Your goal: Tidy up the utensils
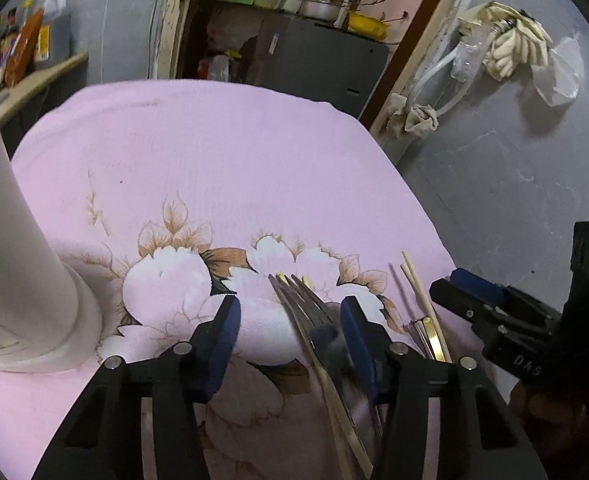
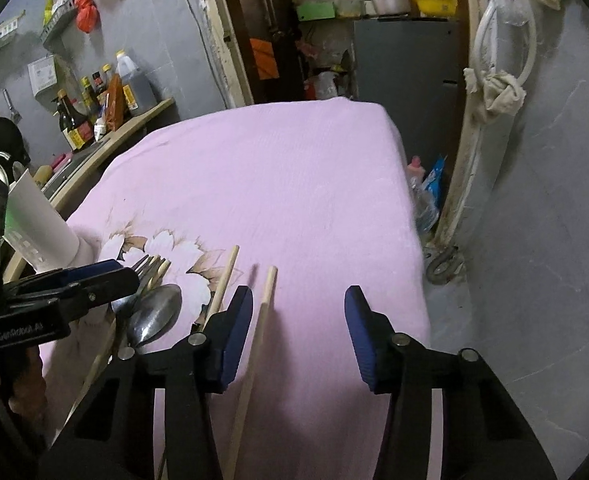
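Fork (image 1: 294, 300) handle hidden, perhaps overlapped.

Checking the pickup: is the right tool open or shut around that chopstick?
Open. The right tool has its blue pads wide apart, and the chopstick lies between them on the pink cloth, ungripped.

Left wrist view: looks forward along its own fingers, low and close over the pink flowered cloth (image 1: 222, 152), facing a doorway (image 1: 294, 20).
Right wrist view: set just right of the other, slightly higher, facing the same doorway (image 2: 334, 32).
Shared: the cloth (image 2: 294, 184), white holder (image 1: 10, 240) (image 2: 42, 224), forks (image 1: 298, 292) (image 2: 144, 266), and each other's gripper at the frame edge.
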Motion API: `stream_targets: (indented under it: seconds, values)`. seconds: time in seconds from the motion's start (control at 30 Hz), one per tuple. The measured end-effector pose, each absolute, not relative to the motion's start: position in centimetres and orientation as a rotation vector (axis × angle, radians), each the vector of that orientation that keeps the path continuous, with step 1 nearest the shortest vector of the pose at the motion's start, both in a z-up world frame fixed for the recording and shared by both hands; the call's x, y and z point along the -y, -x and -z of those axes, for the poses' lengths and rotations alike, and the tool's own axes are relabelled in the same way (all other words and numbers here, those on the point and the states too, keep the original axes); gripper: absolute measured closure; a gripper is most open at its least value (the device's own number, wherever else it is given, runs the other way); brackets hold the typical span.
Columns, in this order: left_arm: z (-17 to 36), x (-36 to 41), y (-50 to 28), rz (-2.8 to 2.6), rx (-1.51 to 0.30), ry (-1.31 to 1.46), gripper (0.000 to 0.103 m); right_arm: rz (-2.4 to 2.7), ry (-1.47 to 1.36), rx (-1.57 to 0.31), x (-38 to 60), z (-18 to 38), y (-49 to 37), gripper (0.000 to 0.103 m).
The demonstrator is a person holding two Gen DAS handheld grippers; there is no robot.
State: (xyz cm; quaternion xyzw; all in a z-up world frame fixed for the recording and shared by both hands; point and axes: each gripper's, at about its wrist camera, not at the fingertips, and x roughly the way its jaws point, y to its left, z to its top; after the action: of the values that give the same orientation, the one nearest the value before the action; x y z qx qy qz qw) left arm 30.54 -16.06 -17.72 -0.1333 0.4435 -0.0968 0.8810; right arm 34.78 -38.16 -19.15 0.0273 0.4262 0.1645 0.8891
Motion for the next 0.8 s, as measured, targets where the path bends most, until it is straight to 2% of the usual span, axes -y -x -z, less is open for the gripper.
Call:
stream_targets:
  seconds: [0.07, 0.33, 0.63, 0.67, 0.8]
  values:
    - [17.9, 15.9, -30.6, 0.203, -0.931, 0.290, 0.058, -0.357, -0.051, -0.894, 37.7, 19.5, -35.1, 0.066]
    - [18.1, 15.5, -31.1, 0.233, -0.963, 0.366, 0.074, -0.385, -0.033, -0.935, 36.9, 20.2, -36.0, 0.068]
    - [18.1, 15.2, -32.4, 0.241, -1.033, 0.443, 0.084, -0.353, 0.007, -1.019, 35.6, 19.8, -37.6, 0.068]
    - [18.1, 15.3, -32.4, 0.241, -1.032, 0.442, 0.089, -0.340, 0.014, -1.028, 35.3, 19.7, -37.6, 0.069]
    - [17.9, 15.2, -32.2, 0.240, -1.037, 0.446, 0.090, -0.310, 0.011, -1.067, 34.9, 19.5, -37.6, 0.087]
